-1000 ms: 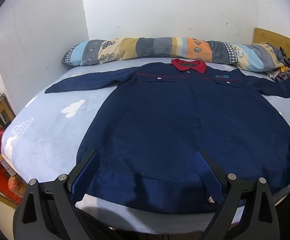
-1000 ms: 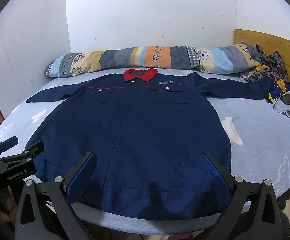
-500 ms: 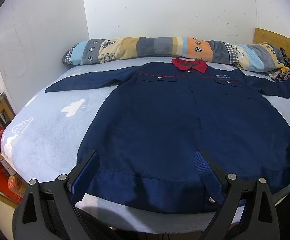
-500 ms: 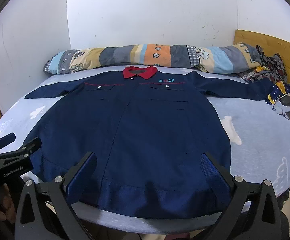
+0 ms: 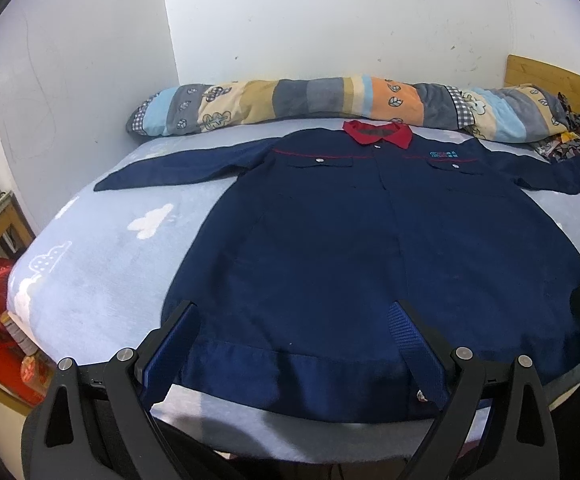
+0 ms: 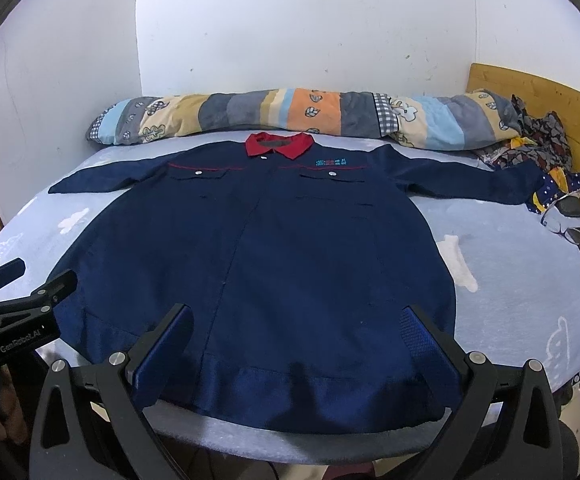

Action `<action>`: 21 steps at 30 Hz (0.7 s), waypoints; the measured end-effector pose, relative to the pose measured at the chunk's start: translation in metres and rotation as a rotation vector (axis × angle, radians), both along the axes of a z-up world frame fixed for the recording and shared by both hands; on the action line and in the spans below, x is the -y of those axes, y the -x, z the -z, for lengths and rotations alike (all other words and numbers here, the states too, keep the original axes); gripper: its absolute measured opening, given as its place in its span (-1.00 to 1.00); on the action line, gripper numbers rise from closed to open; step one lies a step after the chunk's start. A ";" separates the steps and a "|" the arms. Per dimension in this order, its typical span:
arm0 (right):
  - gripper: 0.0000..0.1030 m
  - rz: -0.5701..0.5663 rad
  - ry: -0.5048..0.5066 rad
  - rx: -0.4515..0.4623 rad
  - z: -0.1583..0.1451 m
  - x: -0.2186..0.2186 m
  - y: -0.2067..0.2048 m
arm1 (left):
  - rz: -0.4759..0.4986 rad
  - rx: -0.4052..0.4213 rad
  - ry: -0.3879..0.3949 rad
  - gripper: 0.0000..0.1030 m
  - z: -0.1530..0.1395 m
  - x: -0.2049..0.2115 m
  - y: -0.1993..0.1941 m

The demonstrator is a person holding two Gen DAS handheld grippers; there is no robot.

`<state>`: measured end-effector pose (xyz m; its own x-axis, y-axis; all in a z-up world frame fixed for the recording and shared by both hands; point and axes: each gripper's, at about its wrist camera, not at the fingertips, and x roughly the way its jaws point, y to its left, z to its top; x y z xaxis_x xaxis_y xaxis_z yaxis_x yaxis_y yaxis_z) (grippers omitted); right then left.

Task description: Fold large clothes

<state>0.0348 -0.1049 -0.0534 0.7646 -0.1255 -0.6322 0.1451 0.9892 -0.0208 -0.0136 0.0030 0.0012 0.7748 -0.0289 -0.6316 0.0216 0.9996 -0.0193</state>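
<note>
Holding both tools off the cloth, I find my left gripper (image 5: pixel 294 344) and right gripper (image 6: pixel 298 344) spread wide, pinching nothing. The navy jacket (image 6: pixel 266 248) lies flat, front up, on the bed (image 6: pixel 510 280); its hem (image 6: pixel 290 392) sits just beyond my fingertips, its red collar (image 6: pixel 280 145) far. I judge a clean fold needs both hem corners pinched evenly.

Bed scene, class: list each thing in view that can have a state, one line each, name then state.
Navy jacket: spread flat, front up, buttoned, unfolded.
Sleeves: stretched out sideways.
Red collar: lying flat.
Left gripper: open, holding nothing, over the hem.
Right gripper: open, holding nothing, over the hem.
Long pillow: lying along the wall.
Glasses: resting on the bed.
</note>
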 end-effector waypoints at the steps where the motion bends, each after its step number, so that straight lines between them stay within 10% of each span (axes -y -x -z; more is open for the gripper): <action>1: 1.00 -0.001 0.000 0.003 -0.002 0.000 0.001 | 0.000 0.004 0.000 0.86 -0.001 -0.001 0.002; 15: 1.00 -0.004 0.038 0.031 -0.017 -0.012 0.007 | -0.012 0.107 -0.011 0.87 -0.032 -0.024 0.042; 21: 1.00 0.002 0.079 -0.023 -0.021 -0.018 0.008 | -0.018 0.067 0.101 0.87 -0.027 -0.038 0.023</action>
<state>0.0265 -0.0872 -0.0328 0.7497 -0.1768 -0.6378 0.1453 0.9841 -0.1020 -0.0369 0.0408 0.0284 0.8163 -0.0755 -0.5727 0.0084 0.9929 -0.1189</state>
